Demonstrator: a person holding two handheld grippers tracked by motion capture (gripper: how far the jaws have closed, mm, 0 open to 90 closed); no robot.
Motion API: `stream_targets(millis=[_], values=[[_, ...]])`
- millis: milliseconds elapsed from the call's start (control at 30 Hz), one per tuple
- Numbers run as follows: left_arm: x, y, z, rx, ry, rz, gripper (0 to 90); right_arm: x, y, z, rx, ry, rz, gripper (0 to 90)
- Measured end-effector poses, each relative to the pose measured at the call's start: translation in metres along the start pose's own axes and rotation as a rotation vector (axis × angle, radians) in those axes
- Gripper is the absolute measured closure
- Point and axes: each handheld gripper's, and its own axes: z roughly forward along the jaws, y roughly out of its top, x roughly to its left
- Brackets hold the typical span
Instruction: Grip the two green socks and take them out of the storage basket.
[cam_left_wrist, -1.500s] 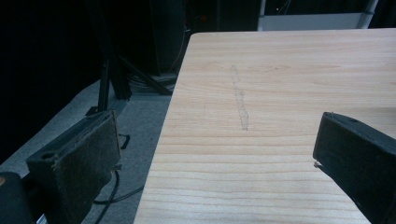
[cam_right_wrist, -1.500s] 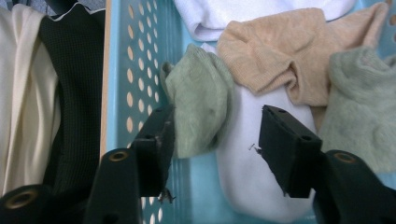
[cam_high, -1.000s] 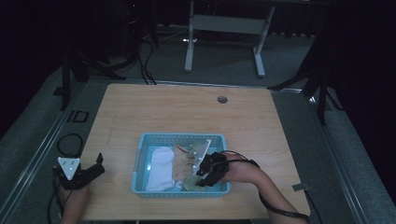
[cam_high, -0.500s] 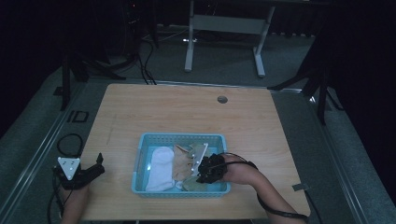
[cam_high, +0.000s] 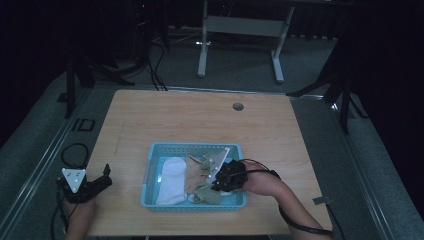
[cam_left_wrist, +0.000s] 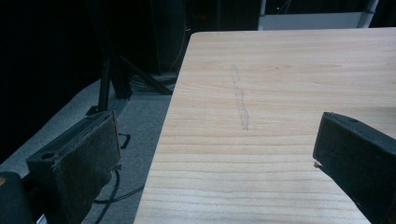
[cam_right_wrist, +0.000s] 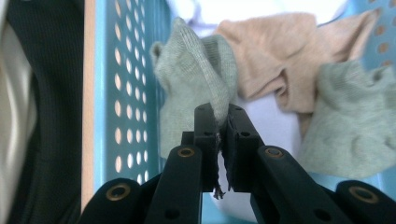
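Right gripper (cam_right_wrist: 218, 122) in the basket (cam_high: 150, 172), jaws clamped on a green sock (cam_right_wrist: 196, 79): pick step. Left gripper (cam_high: 102, 178) idle at the table (cam_left_wrist: 289, 93) edge, jaws apart. Next, likely lift the sock clear of the basket wall.

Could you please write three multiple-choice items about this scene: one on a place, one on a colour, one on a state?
1. Where do the socks lie?
A. in the light blue perforated plastic basket
B. on the bare wooden table
C. on the floor

2. What colour is the sock between the jaws of the right hand-held gripper?
A. red
B. grey-green
C. black

3. How does the left hand-held gripper stand?
A. shut on a sock
B. shut on the basket rim
C. open, holding nothing

Answers:
1 A, the high view shows the socks inside the basket walls.
2 B, the right gripper view shows the grey-green knitted sock pinched.
3 C, its jaws stand wide apart over the table edge.
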Motion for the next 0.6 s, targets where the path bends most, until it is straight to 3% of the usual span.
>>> stream_targets(millis=[100, 433, 600], values=[[0.000, 0.000, 0.000, -0.001, 0.000, -0.001, 0.4, 0.000, 0.001, -0.012, -0.039, -0.042, -0.003, 84.6], [0.000, 0.000, 0.000, -0.001, 0.001, 0.002, 0.4, -0.005, -0.001, -0.043, -0.125, -0.080, 0.038, 84.6], [0.000, 0.000, 0.000, 0.001, 0.001, 0.000, 0.4, -0.007, -0.005, -0.061, -0.167, -0.127, 0.056, 84.5]])
